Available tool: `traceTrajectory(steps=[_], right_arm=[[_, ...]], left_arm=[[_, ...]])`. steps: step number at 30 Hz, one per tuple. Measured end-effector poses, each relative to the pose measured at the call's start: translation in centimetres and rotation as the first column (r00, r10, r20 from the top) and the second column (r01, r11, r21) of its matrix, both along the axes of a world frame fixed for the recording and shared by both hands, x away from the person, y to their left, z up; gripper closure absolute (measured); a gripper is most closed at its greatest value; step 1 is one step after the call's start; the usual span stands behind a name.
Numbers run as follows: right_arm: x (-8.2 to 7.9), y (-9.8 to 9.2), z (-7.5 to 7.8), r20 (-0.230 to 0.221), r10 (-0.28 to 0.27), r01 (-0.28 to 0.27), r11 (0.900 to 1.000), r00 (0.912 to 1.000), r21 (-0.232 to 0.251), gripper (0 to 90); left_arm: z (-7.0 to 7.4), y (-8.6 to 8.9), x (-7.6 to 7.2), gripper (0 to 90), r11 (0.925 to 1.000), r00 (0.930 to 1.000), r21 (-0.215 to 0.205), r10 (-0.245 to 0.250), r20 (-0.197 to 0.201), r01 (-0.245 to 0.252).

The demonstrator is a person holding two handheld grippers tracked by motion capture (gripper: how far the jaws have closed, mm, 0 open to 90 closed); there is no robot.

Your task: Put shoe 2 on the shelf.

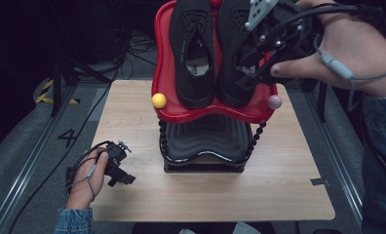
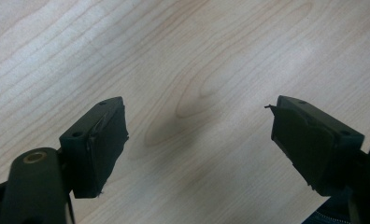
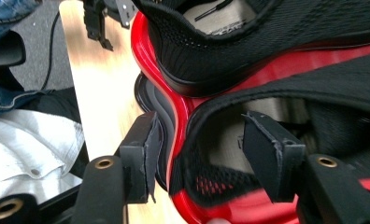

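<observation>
High view — two black shoes (image 1: 197,53) side by side on the red tray (image 1: 163,73); insole print unreadable. Right gripper (image 1: 259,73) at the right shoe's heel. Left gripper (image 1: 123,178) low on the table (image 1: 279,185).

Left gripper view — jaws wide, nothing between.

Right gripper view — jaws apart, heel collar (image 3: 206,140) between them, not pinched.

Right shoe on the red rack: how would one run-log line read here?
right shoe: on red rack | right gripper: fingers open, straddling heel collar | left gripper: open over table
</observation>
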State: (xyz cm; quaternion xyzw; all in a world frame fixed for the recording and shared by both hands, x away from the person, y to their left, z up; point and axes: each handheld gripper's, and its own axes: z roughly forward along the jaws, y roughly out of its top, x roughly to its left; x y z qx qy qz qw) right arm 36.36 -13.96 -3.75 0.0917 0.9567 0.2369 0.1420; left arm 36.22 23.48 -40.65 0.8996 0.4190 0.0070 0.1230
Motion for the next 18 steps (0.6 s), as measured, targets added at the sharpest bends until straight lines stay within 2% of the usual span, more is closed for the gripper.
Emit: traceTrajectory(steps=[7, 8, 9, 13, 18], right_arm=[[-0.6, -2.3, 1.2, 0.039, -0.027, 0.026, 0.999, 0.9989, 0.038, 45.5], [-0.7, -2.7, 1.3, 0.043, -0.029, 0.027, 0.999, 0.9986, 0.043, 45.3], [-0.8, -3.1, 1.3, 0.044, -0.037, 0.035, 0.998, 0.9983, 0.052, 44.9], [-1.2, -4.7, 1.2, 0.044, -0.057, 0.054, 0.997, 0.9974, 0.063, 44.8], [-1.3, -7.4, 0.8, 0.036, -0.108, 0.105, 0.991, 0.9935, 0.079, 44.4]], left_arm=[[-0.2, -0.2, 0.1, 19.0, 1.0, 0.9999, 0.002, 0.005, -0.013, -0.005], [-0.1, -0.1, 0.1, 18.9, 1.0, 1.0, 0.007, 0.0, -0.001, 0.0], [-0.1, -0.1, 0.1, 18.9, 1.0, 0.9999, 0.002, 0.007, -0.012, -0.007], [-0.1, 0.1, 0.1, 18.8, 0.9999, 0.9999, 0.001, 0.01, -0.008, -0.01], [-0.1, 0.1, 0.3, 18.1, 0.9996, 0.9997, 0.01, 0.026, -0.002, -0.025]])
